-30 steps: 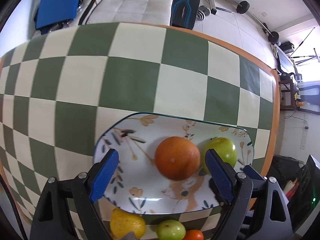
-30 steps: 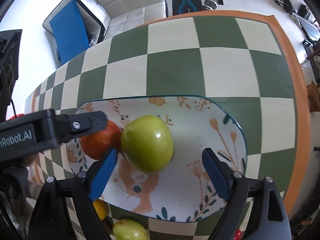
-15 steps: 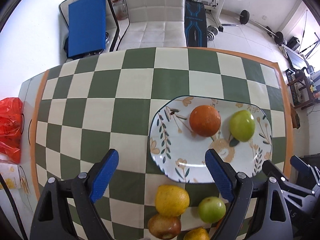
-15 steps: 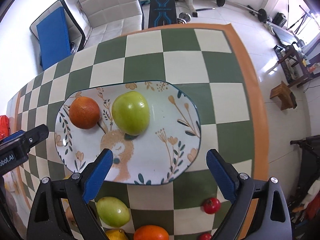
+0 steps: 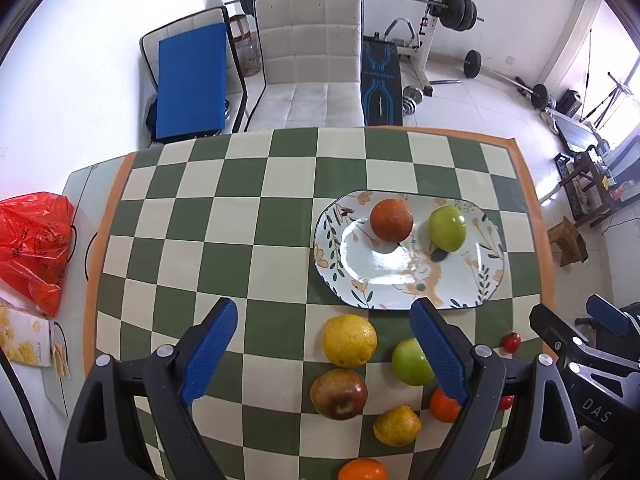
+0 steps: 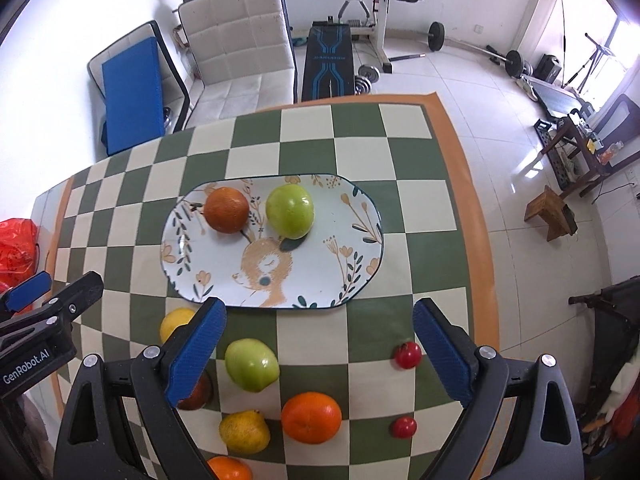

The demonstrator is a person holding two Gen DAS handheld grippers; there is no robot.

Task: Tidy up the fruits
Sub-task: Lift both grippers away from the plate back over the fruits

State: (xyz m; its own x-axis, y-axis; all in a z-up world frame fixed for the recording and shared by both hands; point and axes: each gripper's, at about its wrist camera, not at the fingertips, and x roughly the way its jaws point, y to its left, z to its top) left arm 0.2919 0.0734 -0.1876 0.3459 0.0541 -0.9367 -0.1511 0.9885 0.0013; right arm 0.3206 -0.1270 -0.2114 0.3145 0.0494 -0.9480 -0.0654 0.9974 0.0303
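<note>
green-cream checkered tablecloth, floral plate

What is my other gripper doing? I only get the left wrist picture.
Observer: The right gripper is open and holds nothing. It hangs over the loose fruit near the plate.
Operator: How many tiny tomatoes are there? I see only one properly.
Observer: Two. One small tomato lies by the gripper's right finger, and a second tomato lies nearer the camera.
Operator: What's drawn on the plate? It's all shiny here.
Observer: A deer face with a closed eye, below the two fruits.
</note>
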